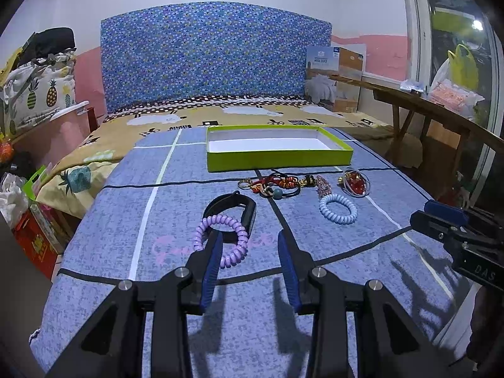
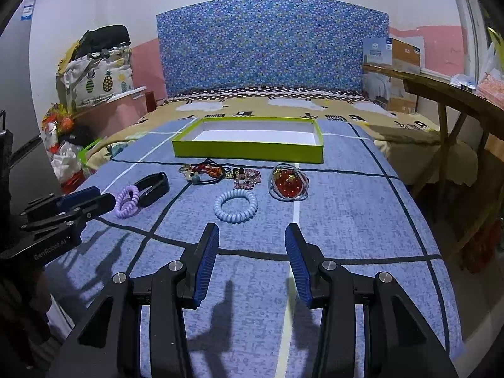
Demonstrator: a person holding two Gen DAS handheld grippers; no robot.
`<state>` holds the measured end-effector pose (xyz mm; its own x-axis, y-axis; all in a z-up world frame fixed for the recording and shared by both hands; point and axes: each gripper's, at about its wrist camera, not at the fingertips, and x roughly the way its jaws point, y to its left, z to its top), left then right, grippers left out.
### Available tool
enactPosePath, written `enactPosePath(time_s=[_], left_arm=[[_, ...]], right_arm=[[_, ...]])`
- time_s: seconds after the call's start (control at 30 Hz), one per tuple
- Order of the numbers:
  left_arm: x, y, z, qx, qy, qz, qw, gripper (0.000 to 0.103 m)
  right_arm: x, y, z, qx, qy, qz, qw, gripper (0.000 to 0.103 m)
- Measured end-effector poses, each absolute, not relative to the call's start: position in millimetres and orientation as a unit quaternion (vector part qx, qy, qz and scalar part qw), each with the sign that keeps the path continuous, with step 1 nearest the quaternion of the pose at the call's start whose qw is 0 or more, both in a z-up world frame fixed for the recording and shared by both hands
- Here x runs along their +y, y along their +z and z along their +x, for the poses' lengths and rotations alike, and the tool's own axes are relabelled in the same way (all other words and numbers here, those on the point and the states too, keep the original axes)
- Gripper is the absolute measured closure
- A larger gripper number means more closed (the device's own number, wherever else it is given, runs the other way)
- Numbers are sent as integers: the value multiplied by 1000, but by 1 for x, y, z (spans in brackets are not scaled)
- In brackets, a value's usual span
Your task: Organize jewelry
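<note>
Starting to gather jewelry: both claws released, left gripper [image 1: 249,245] reaching the purple coil bracelet [image 1: 220,239] just ahead-left, needing closure before the green tray [image 1: 277,157] beyond.

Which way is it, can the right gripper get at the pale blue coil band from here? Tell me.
Probably yes. The right gripper is open, and the pale blue coil band lies flat just ahead of its fingertips, apart from the other jewelry, with only bare blue cloth between.

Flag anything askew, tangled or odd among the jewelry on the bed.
The purple coil lies overlapping the black band. Behind them, cords and charms sit in a tangled pile. The green box holds nothing. Nothing looks damaged.
</note>
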<state>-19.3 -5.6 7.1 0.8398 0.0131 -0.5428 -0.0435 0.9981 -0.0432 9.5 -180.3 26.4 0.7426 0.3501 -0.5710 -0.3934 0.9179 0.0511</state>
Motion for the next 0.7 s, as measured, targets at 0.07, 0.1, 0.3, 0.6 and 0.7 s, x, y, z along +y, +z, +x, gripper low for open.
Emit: enactPosePath(time_s=[0.07, 0.1, 0.3, 0.6, 0.7], left_arm=[[-5, 8, -19, 282, 17, -27, 959, 65], [-4, 8, -19, 281, 17, -28, 959, 65], [-3, 8, -20, 281, 20, -30, 959, 65], [-2, 7, -20, 281, 20, -30, 959, 65], [-2, 7, -21, 281, 20, -29, 959, 65]], right_arm=[[-181, 26, 9, 298, 199, -36, 933, 58], [-181, 26, 9, 298, 199, -36, 933, 58], [-179, 26, 7, 299, 200, -40, 932, 58], [-179, 26, 7, 301, 200, -40, 932, 58], [-178, 26, 7, 302, 200, -40, 931, 58]])
